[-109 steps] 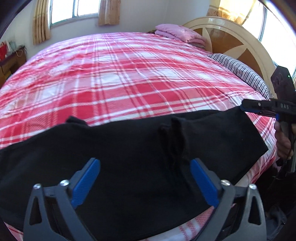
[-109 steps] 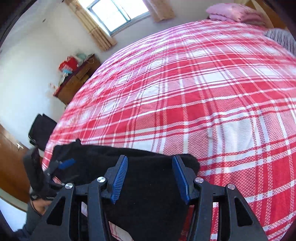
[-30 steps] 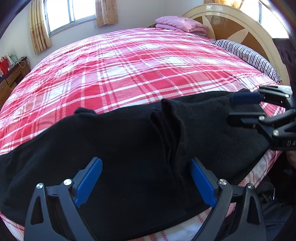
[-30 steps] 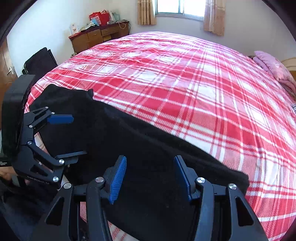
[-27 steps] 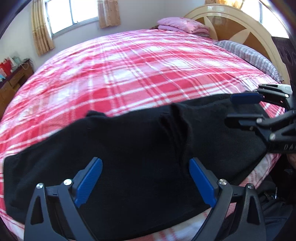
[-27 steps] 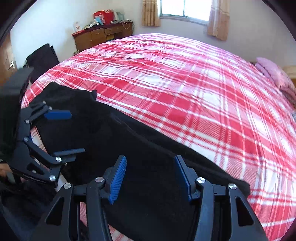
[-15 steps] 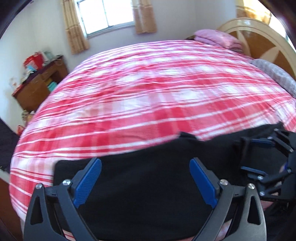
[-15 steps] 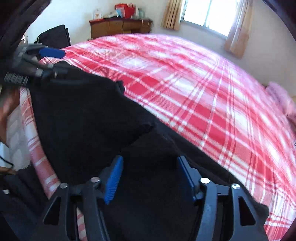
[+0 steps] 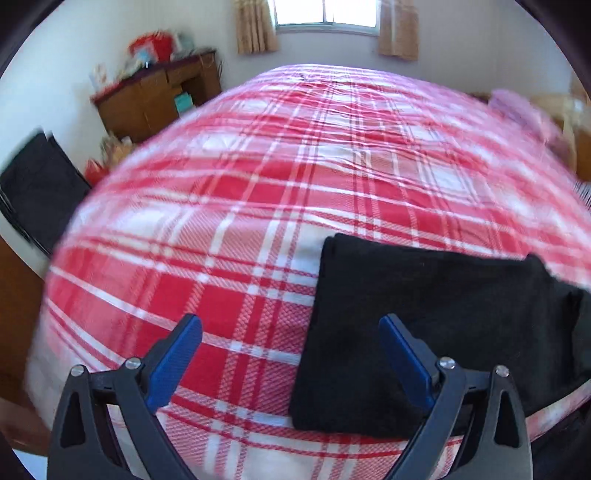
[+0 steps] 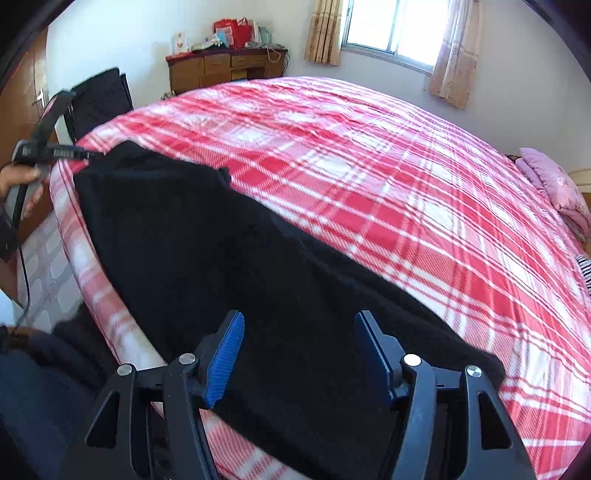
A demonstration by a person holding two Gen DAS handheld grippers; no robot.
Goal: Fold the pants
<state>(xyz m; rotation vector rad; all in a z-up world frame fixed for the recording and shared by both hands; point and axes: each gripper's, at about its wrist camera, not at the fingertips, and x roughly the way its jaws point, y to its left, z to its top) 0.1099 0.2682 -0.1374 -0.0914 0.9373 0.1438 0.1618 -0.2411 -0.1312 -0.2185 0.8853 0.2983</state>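
Black pants (image 10: 229, 258) lie along the near edge of a bed with a red and white plaid cover (image 10: 369, 155). My right gripper (image 10: 299, 354) is open and empty, low over the right part of the pants. My left gripper (image 9: 291, 350) is open and empty at the pants' left end (image 9: 406, 314); its left finger is over the plaid cover, its right finger over black cloth. In the right wrist view the left gripper (image 10: 79, 153) shows side-on at the pants' far left corner, held by a hand.
A wooden dresser (image 10: 225, 70) with clutter on top stands against the far wall by a curtained window (image 10: 391, 33). A black chair (image 10: 99, 99) stands at the bed's left. Pink folded bedding (image 10: 554, 181) lies at the head end. The bed edge drops off near me.
My left gripper has swung left along the pants to their left end. The pants now lie spread flatter along the bed edge. My right gripper stays over the right part.
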